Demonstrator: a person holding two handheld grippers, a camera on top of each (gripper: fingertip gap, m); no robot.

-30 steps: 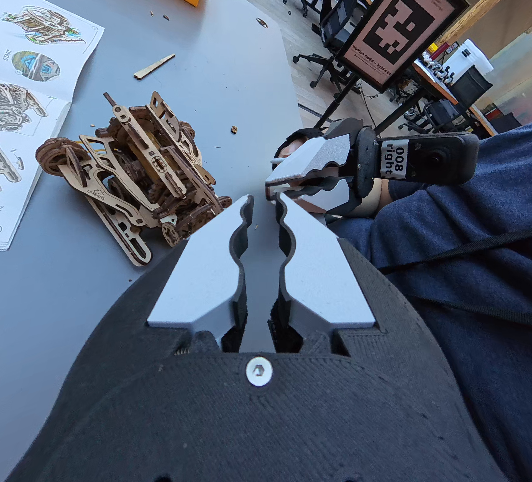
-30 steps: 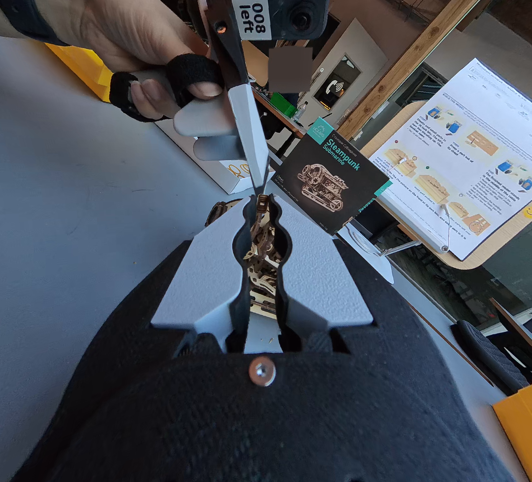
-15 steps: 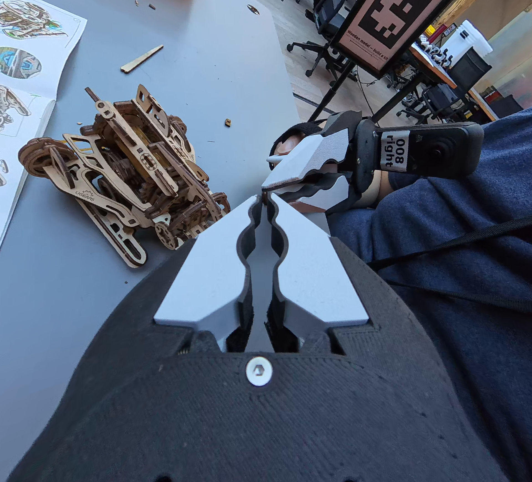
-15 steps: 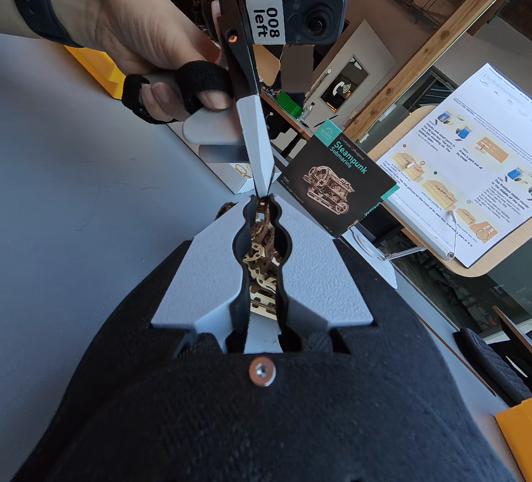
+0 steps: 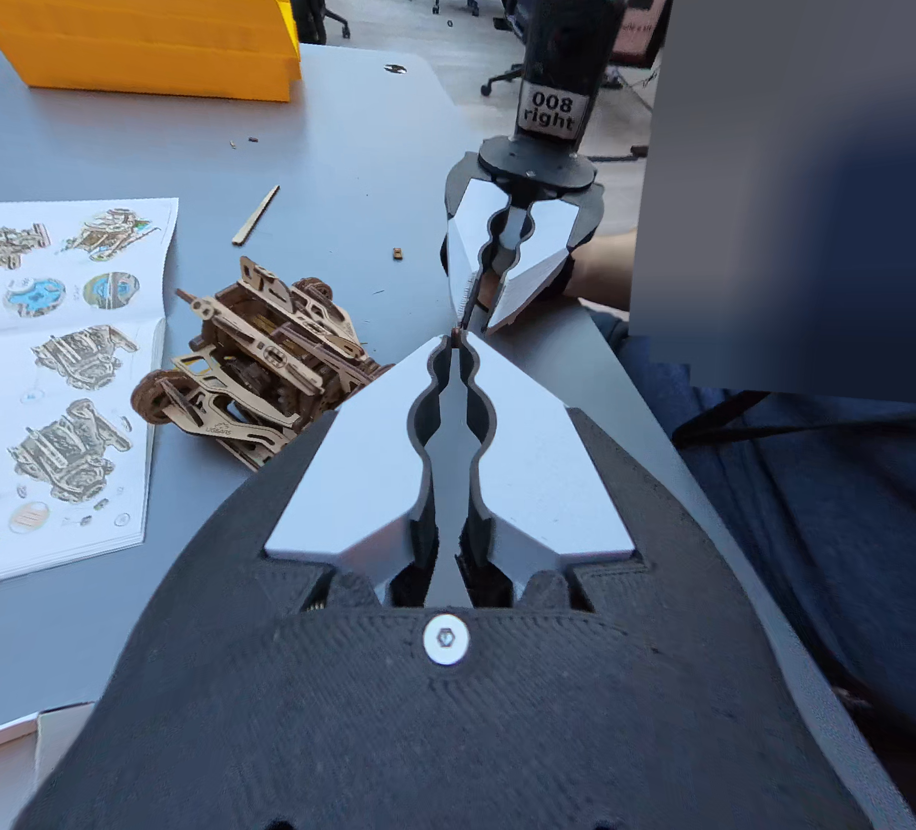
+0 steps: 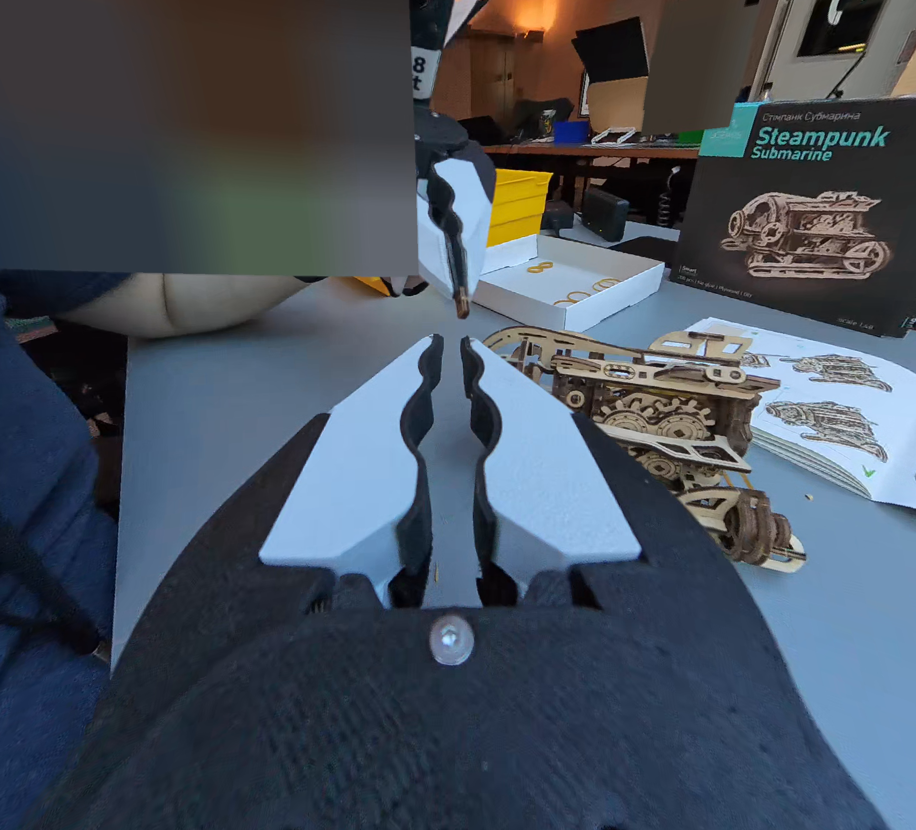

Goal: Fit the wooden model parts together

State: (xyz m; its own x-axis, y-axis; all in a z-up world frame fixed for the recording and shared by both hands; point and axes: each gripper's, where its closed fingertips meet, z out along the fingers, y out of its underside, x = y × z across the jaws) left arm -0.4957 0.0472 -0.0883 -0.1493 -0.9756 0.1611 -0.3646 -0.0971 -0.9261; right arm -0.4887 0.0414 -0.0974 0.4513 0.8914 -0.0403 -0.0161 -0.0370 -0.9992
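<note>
My left gripper (image 5: 456, 344) is shut on a small brown wooden part (image 5: 455, 338) at its very tips, held above the grey table (image 5: 347, 152). In the right wrist view the left gripper (image 6: 460, 291) points down with the part (image 6: 462, 306) sticking out below it. My right gripper (image 6: 451, 341) is slightly open and empty, tip to tip with the left one and just short of the part; it also shows in the left wrist view (image 5: 478, 320). The half-built wooden model (image 5: 257, 360) lies on its side on the table, left of my left gripper and right of my right gripper (image 6: 644, 409).
An open instruction booklet (image 5: 74, 360) lies beyond the model. Yellow bins (image 5: 139, 23) stand at the back. A thin wooden strip (image 5: 255, 215) and small scraps lie loose. A white tray (image 6: 570, 286) with rubber bands and the dark model box (image 6: 803, 211) stand nearby. A person sits at the table edge. My left and right fingertips are right by each other.
The small part was in my right gripper; my left gripper closed on it and the right one let go. Both grippers swung round to face each other across the table.
</note>
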